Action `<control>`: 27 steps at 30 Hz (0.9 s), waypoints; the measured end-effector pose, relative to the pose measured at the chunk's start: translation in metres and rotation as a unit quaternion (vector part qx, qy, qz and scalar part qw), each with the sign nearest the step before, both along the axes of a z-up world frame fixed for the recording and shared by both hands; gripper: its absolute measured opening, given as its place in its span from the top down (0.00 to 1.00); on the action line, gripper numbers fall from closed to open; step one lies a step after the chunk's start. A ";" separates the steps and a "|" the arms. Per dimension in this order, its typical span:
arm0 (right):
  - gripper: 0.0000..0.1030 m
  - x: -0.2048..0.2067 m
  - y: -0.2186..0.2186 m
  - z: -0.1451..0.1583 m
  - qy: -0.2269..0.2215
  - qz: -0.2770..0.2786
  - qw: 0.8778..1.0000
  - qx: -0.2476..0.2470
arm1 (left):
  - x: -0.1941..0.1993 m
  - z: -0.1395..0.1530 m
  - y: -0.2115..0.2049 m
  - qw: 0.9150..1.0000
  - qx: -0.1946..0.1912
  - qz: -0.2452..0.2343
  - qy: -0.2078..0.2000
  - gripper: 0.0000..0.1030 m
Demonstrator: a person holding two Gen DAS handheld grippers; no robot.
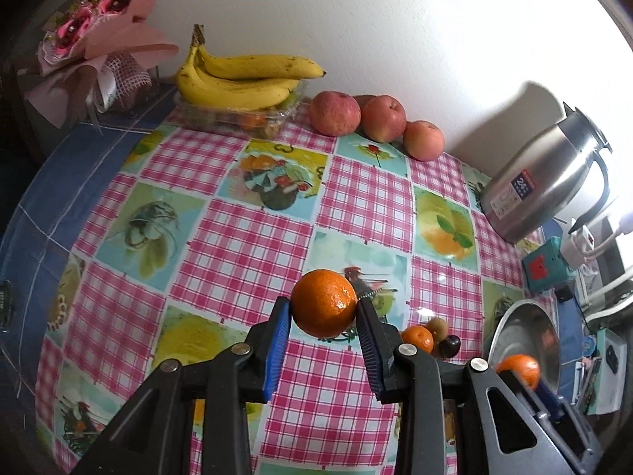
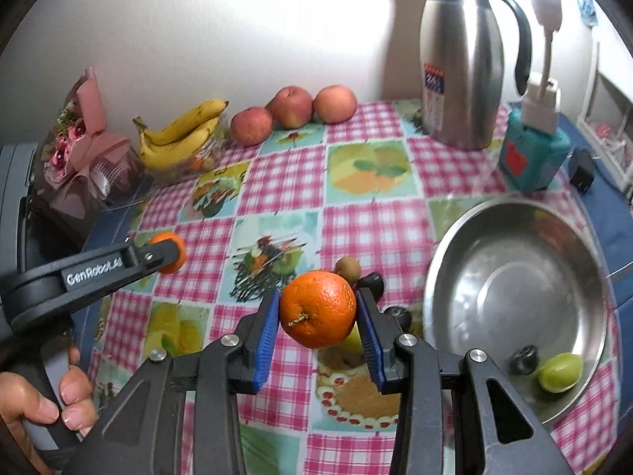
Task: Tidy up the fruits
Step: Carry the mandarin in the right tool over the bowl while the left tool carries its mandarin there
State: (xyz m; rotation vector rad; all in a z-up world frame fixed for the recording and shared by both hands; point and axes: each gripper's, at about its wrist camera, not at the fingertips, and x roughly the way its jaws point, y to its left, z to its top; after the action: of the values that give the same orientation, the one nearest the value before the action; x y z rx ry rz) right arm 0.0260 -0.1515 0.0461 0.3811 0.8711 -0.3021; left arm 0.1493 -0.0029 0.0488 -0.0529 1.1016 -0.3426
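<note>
My left gripper (image 1: 323, 306) is shut on an orange (image 1: 316, 297) and holds it above the chequered tablecloth (image 1: 237, 245). My right gripper (image 2: 318, 300) is shut on a second orange (image 2: 312, 312), also off the table, just left of the steel bowl (image 2: 439, 273). That bowl holds a green fruit (image 2: 560, 372) and a dark plum (image 2: 523, 359). On the cloth beside it lie a kiwi (image 2: 348, 268), dark plums (image 2: 372, 283) and, in the left wrist view, a small orange (image 1: 418, 338). Each view shows the other gripper (image 2: 168, 255) (image 1: 526, 380) with its orange.
Bananas (image 1: 241, 79) rest on a clear tray by the wall, with three apples (image 1: 334, 113) to their right. A steel jug (image 2: 463, 63) and a teal box (image 2: 534, 158) stand at the back right. A pink bouquet (image 1: 91, 39) sits far left. A hand (image 2: 59, 396) grips the left handle.
</note>
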 end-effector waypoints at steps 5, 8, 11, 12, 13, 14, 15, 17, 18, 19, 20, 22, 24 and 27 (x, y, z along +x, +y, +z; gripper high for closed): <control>0.61 -0.002 -0.009 0.015 -0.013 -0.022 1.000 -0.017 | -0.003 0.005 -0.003 1.000 0.008 0.006 -0.012 0.65; 0.61 -0.001 -0.017 0.021 -0.026 -0.029 0.999 -0.012 | -0.005 0.008 -0.008 1.000 0.021 0.006 -0.022 0.65; 0.61 -0.003 -0.025 0.023 -0.027 -0.040 0.999 -0.020 | -0.007 0.010 -0.012 0.999 0.027 0.007 -0.027 0.65; 0.61 -0.004 -0.028 0.024 -0.026 -0.042 0.999 -0.019 | -0.008 0.011 -0.014 0.999 0.027 0.004 -0.028 0.65; 0.61 -0.005 -0.032 0.023 -0.025 -0.045 0.999 -0.017 | -0.010 0.011 -0.017 0.999 0.029 0.002 -0.029 0.65; 0.61 -0.006 -0.035 0.022 -0.022 -0.047 0.999 -0.017 | -0.011 0.011 -0.019 0.999 0.031 0.000 -0.031 0.65; 0.61 -0.006 -0.038 0.021 -0.018 -0.049 0.998 -0.018 | -0.013 0.011 -0.022 0.999 0.033 -0.003 -0.032 0.65; 0.61 -0.009 -0.046 0.018 -0.010 -0.056 0.998 -0.017 | -0.016 0.011 -0.028 0.999 0.031 -0.007 -0.029 0.65; 0.61 -0.011 -0.050 0.016 -0.007 -0.061 0.998 -0.014 | -0.017 0.011 -0.030 0.999 0.030 -0.008 -0.028 0.65; 0.61 -0.013 -0.056 0.015 -0.004 -0.067 0.998 -0.010 | -0.018 0.010 -0.033 0.999 0.028 -0.011 -0.025 0.65; 0.61 -0.015 -0.061 0.015 -0.002 -0.073 0.997 -0.008 | -0.019 0.009 -0.036 0.999 0.027 -0.014 -0.023 0.65; 0.61 -0.020 -0.071 0.015 0.002 -0.082 0.997 -0.010 | -0.022 0.009 -0.043 0.999 0.027 -0.020 -0.021 0.65; 0.61 -0.025 -0.082 0.015 0.005 -0.092 0.996 -0.011 | -0.025 0.008 -0.050 0.999 0.026 -0.027 -0.019 0.65; 0.61 -0.035 -0.102 0.016 0.013 -0.114 0.993 -0.013 | -0.030 0.007 -0.061 0.999 0.022 -0.040 -0.014 0.65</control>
State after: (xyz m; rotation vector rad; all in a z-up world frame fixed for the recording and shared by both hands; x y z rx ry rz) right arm -0.0089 -0.2533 0.0617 0.4541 0.8499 -0.5291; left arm 0.1195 -0.0637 0.0562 0.0338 1.0844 -0.3894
